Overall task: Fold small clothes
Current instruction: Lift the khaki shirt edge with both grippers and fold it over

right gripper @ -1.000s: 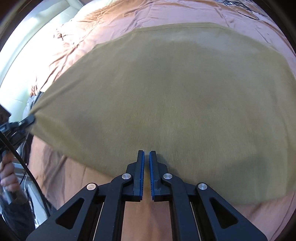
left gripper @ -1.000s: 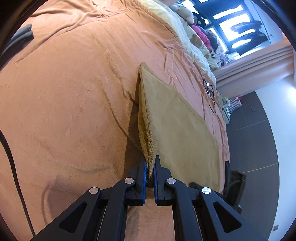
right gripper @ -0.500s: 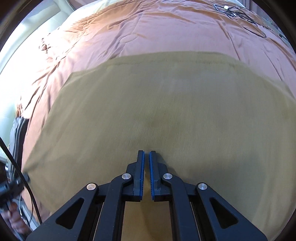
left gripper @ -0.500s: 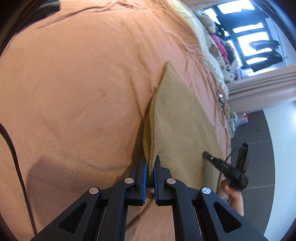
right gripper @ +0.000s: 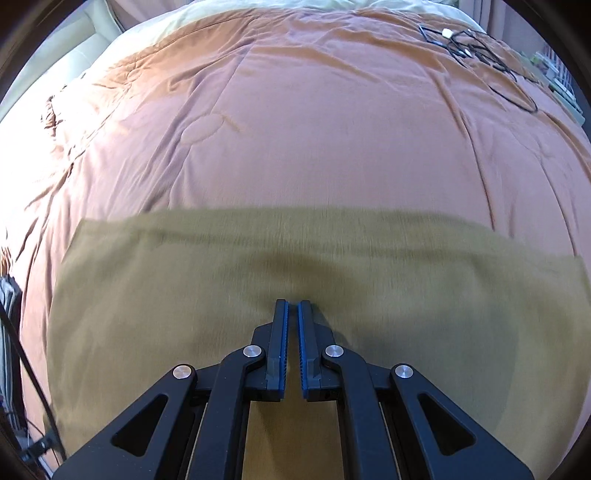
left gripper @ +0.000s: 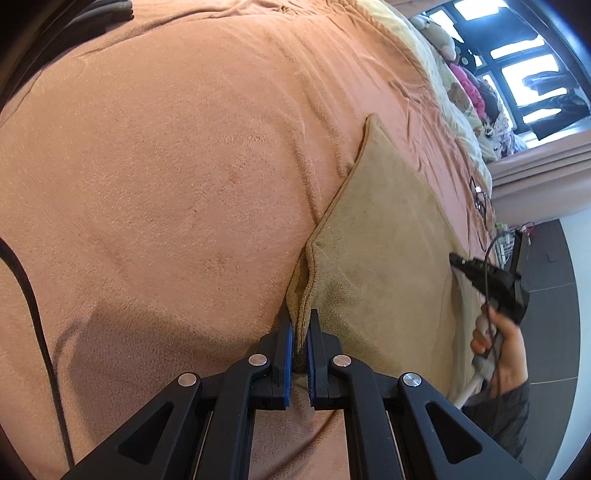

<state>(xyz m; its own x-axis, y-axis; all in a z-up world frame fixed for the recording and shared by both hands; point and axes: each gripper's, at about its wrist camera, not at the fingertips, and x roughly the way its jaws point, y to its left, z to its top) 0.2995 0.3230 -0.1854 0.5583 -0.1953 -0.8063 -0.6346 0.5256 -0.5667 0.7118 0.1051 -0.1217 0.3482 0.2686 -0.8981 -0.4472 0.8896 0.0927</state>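
Observation:
A tan cloth (left gripper: 380,236) lies on the orange-brown bed cover (left gripper: 166,166). My left gripper (left gripper: 300,317) is shut on a bunched corner of the cloth, which rises in a ridge from its blue pads. In the left wrist view, my right gripper (left gripper: 456,260) sits at the cloth's far right edge, held by a person's hand (left gripper: 506,354). In the right wrist view, the right gripper (right gripper: 291,304) is shut, and the tan cloth (right gripper: 184,280) puckers at its tips and spreads flat on both sides. The cloth's far edge runs straight across the bed cover (right gripper: 314,129).
Black cables (right gripper: 480,48) lie at the bed's far right corner. Stuffed toys (left gripper: 439,33) sit along the bed's far side under a window. Grey folded clothing (left gripper: 110,7) is at the top left. A black cord (left gripper: 33,314) hangs at the left. Dark floor (left gripper: 554,332) lies beyond the bed's edge.
The cloth went from hanging stretched between the grippers to lying on the bed. The right gripper swept sideways with it, uncovering more bed beyond. The left gripper sank slightly.

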